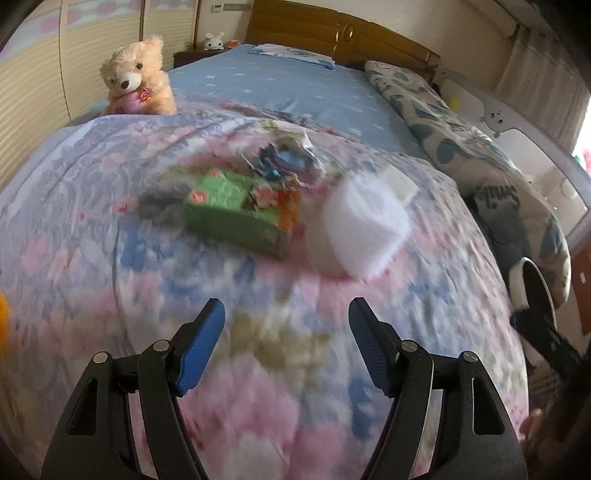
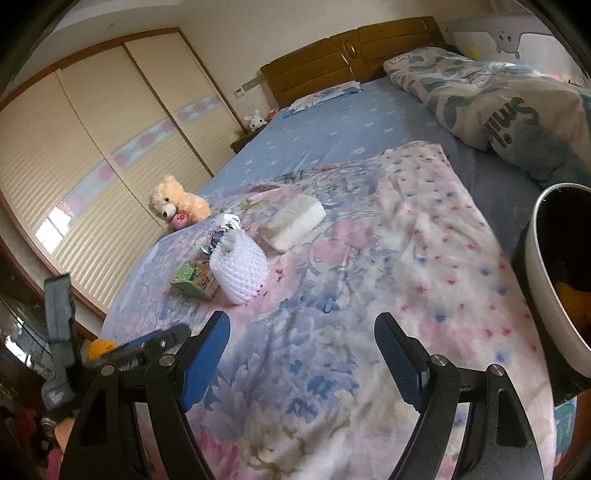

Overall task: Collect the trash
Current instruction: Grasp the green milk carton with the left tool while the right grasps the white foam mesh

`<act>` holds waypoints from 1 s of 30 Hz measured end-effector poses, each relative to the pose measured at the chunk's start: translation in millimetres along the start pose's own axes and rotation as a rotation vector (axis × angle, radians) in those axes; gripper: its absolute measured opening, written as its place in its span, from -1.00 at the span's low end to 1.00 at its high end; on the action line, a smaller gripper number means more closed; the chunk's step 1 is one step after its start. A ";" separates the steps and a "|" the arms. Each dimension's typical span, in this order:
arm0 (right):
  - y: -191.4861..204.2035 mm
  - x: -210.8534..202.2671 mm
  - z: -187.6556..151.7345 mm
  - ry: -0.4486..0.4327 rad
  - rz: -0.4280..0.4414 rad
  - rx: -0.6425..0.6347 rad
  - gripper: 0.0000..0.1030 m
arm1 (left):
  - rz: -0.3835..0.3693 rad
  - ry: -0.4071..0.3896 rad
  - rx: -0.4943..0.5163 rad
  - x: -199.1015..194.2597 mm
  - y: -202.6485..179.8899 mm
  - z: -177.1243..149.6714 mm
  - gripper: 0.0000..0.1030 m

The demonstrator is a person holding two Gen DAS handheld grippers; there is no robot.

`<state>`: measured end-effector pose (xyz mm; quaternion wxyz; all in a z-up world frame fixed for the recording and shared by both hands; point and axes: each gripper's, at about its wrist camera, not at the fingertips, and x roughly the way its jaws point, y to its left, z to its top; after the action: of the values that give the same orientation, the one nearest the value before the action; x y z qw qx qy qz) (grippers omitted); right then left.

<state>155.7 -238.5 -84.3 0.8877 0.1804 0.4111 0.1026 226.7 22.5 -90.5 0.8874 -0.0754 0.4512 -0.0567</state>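
Trash lies on the floral quilt (image 1: 110,229): a green carton (image 1: 236,214) (image 2: 194,282), a white foam net sleeve (image 1: 364,229) (image 2: 240,271), a crumpled foil wrapper (image 1: 284,158) (image 2: 225,230) and a white foam block (image 2: 293,221) (image 1: 400,182). My left gripper (image 1: 286,325) is open and empty, above the quilt just short of the carton and sleeve. My right gripper (image 2: 301,339) is open and empty, further right over the quilt. A white-rimmed bin (image 2: 561,284) stands at the right, with something orange inside.
A teddy bear (image 1: 136,79) (image 2: 177,203) sits at the quilt's far left edge. A rolled blue-patterned duvet (image 2: 498,107) lies along the bed's right side. A pillow (image 1: 291,53) lies by the wooden headboard (image 1: 340,31). A wardrobe (image 2: 92,166) lines the left wall.
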 end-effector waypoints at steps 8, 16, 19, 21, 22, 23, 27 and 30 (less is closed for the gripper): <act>0.0 15.7 6.3 0.018 0.006 0.020 0.59 | 0.110 0.034 0.011 40.5 10.2 28.6 0.37; 15.5 41.6 14.2 0.047 0.038 0.002 0.59 | 0.217 0.038 -0.062 30.0 65.5 15.0 0.35; 27.9 57.5 15.9 0.066 0.062 -0.019 0.59 | 0.209 0.046 -0.059 22.7 77.2 9.3 0.36; 37.2 69.0 16.9 0.075 0.079 -0.035 0.59 | 0.197 0.049 -0.057 19.8 76.1 7.9 0.39; 43.4 76.6 17.9 0.080 0.088 -0.047 0.59 | 0.182 0.046 -0.057 19.2 73.1 7.3 0.45; 47.9 82.3 18.5 0.083 0.092 -0.057 0.59 | 0.173 0.043 -0.057 19.7 70.6 7.8 0.48; 60.9 113.9 26.5 0.098 0.078 -0.104 0.56 | 0.150 0.040 -0.032 27.3 52.7 14.9 0.51; 55.1 132.8 31.2 0.129 0.069 -0.097 -0.27 | 0.137 0.023 -0.031 32.9 40.0 22.5 0.53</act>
<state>262.9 -151.7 -135.4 0.8630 0.1439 0.4556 0.1643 265.5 58.1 -110.9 0.8827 -0.0574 0.4663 0.0101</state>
